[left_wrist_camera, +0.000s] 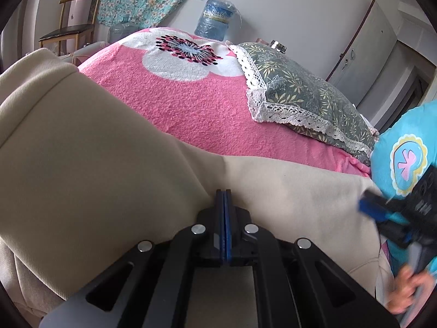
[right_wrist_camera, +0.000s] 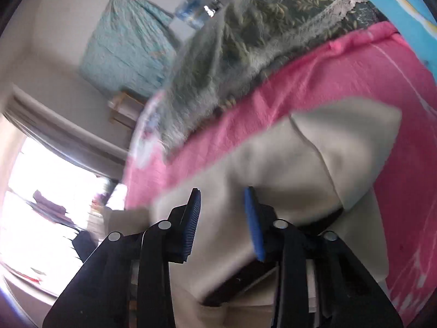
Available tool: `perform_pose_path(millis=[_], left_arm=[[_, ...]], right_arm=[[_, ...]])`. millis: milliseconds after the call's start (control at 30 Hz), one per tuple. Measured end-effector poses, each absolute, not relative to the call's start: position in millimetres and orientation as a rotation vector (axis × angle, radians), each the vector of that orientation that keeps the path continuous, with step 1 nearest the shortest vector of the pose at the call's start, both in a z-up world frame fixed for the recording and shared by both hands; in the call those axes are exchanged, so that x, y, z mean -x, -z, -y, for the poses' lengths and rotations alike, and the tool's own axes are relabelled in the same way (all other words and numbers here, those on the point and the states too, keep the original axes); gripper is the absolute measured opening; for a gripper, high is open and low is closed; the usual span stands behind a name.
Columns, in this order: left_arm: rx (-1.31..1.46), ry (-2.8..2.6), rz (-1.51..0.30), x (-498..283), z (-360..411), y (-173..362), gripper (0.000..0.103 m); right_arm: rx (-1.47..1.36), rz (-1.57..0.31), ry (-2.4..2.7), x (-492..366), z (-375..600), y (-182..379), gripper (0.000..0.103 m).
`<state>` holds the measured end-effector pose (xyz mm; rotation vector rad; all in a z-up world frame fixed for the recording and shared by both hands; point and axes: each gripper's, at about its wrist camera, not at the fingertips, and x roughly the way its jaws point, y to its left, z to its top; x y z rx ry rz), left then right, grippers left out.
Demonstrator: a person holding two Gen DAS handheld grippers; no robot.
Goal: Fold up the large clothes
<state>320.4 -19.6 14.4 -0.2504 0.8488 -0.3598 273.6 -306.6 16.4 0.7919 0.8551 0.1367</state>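
Observation:
A large beige garment [left_wrist_camera: 109, 164] lies across a bed with a pink flowered blanket [left_wrist_camera: 196, 104]. My left gripper [left_wrist_camera: 224, 194] is shut, its blue pads pressed together on a fold of the beige cloth. In the right wrist view the beige garment [right_wrist_camera: 314, 164] lies folded below my right gripper [right_wrist_camera: 222, 199], which is open with cloth showing between its blue fingers [right_wrist_camera: 252, 218]. The right gripper also shows at the right edge of the left wrist view [left_wrist_camera: 368, 205], over the garment's edge. The right wrist view is blurred.
A green leaf-print pillow with lace trim [left_wrist_camera: 306, 95] lies on the blanket behind the garment. A blue cushion [left_wrist_camera: 404, 150] is at right. A wooden chair [left_wrist_camera: 71, 27], a water jug [left_wrist_camera: 215, 19] and a grey cabinet [left_wrist_camera: 368, 54] stand by the wall.

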Motion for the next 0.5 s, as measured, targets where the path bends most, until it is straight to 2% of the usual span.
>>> perform_pose_path(millis=[33,100,233,300,400,500], left_arm=[[0.249,0.36,-0.849,-320.4,19.9,-14.5,0.003],[0.242,0.362,-0.847,-319.2,20.2,-15.3,0.003],[0.233,0.357,-0.846,-318.4,21.1,-15.4,0.003],[0.234,0.357,-0.848,-318.9,21.0,-15.2,0.003],[0.212,0.347,-0.853,-318.1,23.8,-17.1,0.003],[0.2,0.353,-0.871,-315.3,23.4,-18.0,0.003]], right_arm=[[-0.872,-0.849,-0.12,-264.6,324.3,-0.8,0.0],[-0.994,-0.798,-0.149,-243.4,351.1,14.2,0.0],[-0.645,-0.877,0.015,-240.5,326.8,-27.1,0.0],[-0.526,-0.804,0.033,-234.4,309.1,-62.1,0.009],[-0.532,-0.75,-0.107,-233.7,282.7,-89.2,0.013],[-0.504,-0.793,-0.218,-251.5,250.5,-86.4,0.026]])
